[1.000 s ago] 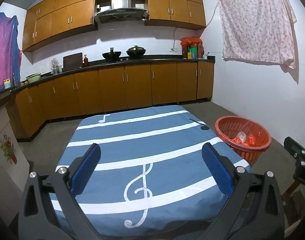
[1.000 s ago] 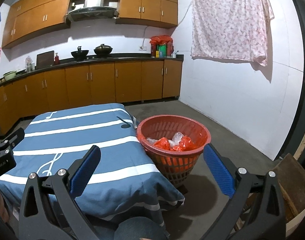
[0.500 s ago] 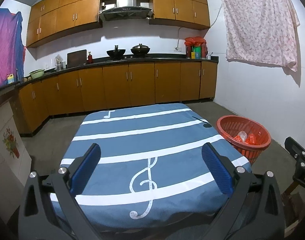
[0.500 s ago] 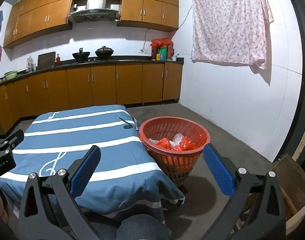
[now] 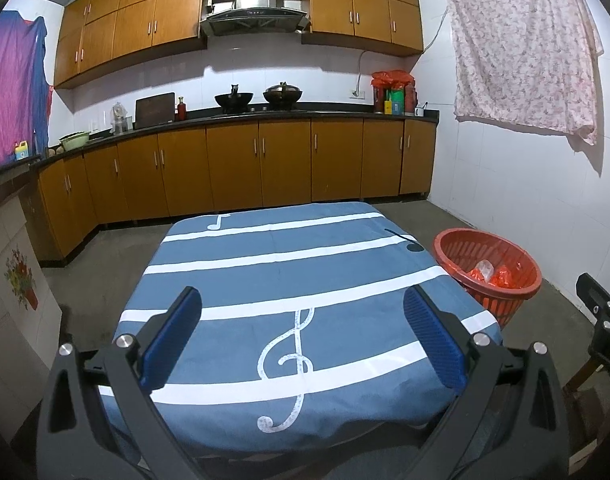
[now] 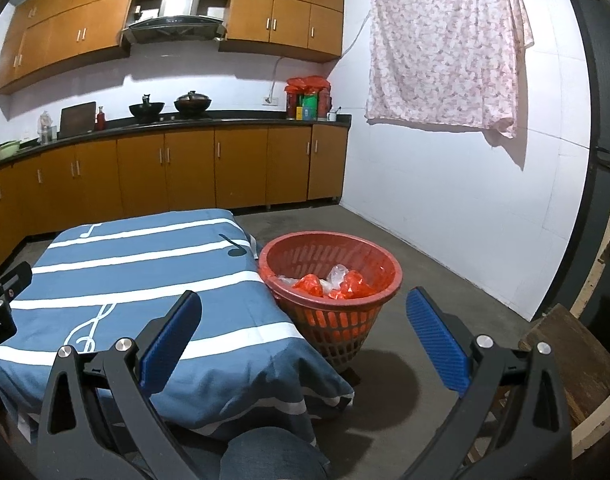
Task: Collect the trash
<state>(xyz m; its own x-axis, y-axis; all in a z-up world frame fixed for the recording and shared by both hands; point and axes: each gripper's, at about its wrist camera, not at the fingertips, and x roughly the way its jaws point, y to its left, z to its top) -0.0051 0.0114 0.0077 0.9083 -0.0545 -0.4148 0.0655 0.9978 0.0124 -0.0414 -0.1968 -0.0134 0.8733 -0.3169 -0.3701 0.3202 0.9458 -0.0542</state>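
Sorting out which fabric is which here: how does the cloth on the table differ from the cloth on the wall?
The table cloth is blue with white stripes and music notes; the wall cloth is pale pink with a small flowery print. The table cloth lies flat and drapes over the edges; the wall cloth hangs down the white wall. Both are spread out, and neither is touched by tongs.

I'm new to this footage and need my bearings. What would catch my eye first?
The blue tablecloth with white stripes and music notes fills the middle. Beside the table's right edge, a red basket on the floor holds orange and clear plastic trash. Both grippers, left gripper and right gripper, are open and hold nothing.
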